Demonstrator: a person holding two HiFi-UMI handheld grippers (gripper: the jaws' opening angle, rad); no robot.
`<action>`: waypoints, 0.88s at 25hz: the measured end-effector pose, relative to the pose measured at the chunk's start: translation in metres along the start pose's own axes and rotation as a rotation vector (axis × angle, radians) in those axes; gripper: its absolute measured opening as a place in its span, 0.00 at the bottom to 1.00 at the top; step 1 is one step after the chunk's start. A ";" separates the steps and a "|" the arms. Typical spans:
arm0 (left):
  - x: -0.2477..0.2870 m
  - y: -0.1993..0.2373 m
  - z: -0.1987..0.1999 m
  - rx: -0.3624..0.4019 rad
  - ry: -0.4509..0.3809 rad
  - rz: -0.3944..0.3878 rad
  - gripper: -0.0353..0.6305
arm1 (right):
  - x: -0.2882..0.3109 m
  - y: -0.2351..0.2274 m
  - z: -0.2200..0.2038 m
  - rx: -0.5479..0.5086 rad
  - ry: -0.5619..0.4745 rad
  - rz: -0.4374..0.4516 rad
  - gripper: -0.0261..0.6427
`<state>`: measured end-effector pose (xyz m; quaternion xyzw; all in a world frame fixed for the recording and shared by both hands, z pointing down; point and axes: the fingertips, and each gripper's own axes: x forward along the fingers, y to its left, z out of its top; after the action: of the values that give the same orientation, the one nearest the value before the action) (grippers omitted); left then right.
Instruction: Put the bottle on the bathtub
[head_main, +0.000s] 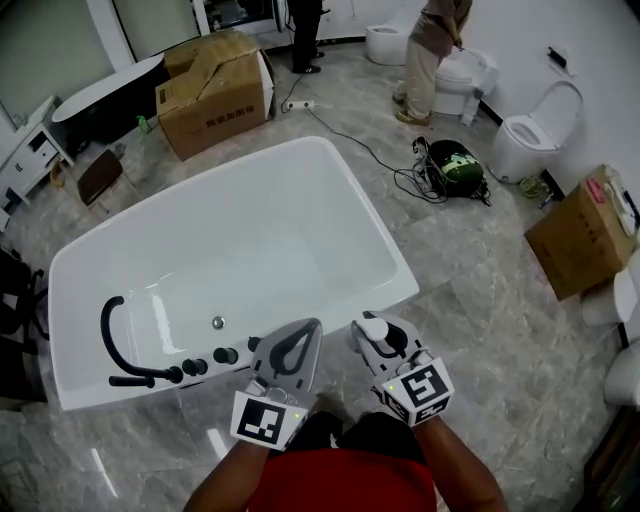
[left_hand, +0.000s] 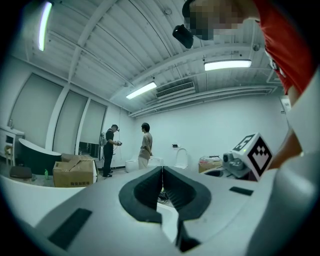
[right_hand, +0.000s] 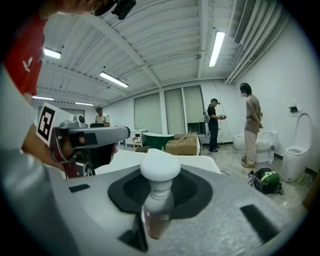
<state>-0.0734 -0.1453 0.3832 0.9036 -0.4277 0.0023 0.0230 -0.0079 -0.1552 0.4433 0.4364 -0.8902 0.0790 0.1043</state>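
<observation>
The bathtub (head_main: 240, 230) is lying just ahead. The left gripper (head_main: 292, 345) is holding its fingers (left_hand: 145, 192) closed on nothing. The right gripper (head_main: 380, 335) is clamping the white-capped bottle (right_hand: 159, 192) between its fingers, seemingly hovering at the near rim as the carry is ending; next is setting it upright there.

The person wears a red top (head_main: 340, 482) with short sleeves, and a small black camera (left_hand: 183, 35) sits on the head. The left gripper (head_main: 314, 326) and the right gripper (head_main: 368, 330) are both light grey plastic. On each, the two jaws make a teardrop outline lined with black ribbed pads (left_hand: 145, 192), and flat black rectangles (left_hand: 70, 227) mark the jaws' upper faces. Each has a white cube at its rear, the left cube (head_main: 268, 418) and the right cube (head_main: 425, 385), printed with black square markers.
</observation>
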 end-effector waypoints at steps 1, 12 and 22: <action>0.006 0.003 -0.005 -0.003 0.007 0.003 0.07 | 0.008 -0.005 -0.006 -0.006 0.005 0.004 0.18; 0.050 0.040 -0.048 -0.030 0.107 0.083 0.07 | 0.092 -0.043 -0.087 -0.063 0.103 0.079 0.18; 0.059 0.068 -0.076 -0.051 0.187 0.147 0.07 | 0.137 -0.062 -0.127 -0.078 0.132 0.115 0.18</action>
<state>-0.0872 -0.2303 0.4627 0.8649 -0.4885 0.0774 0.0858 -0.0253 -0.2673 0.6040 0.3740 -0.9074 0.0787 0.1748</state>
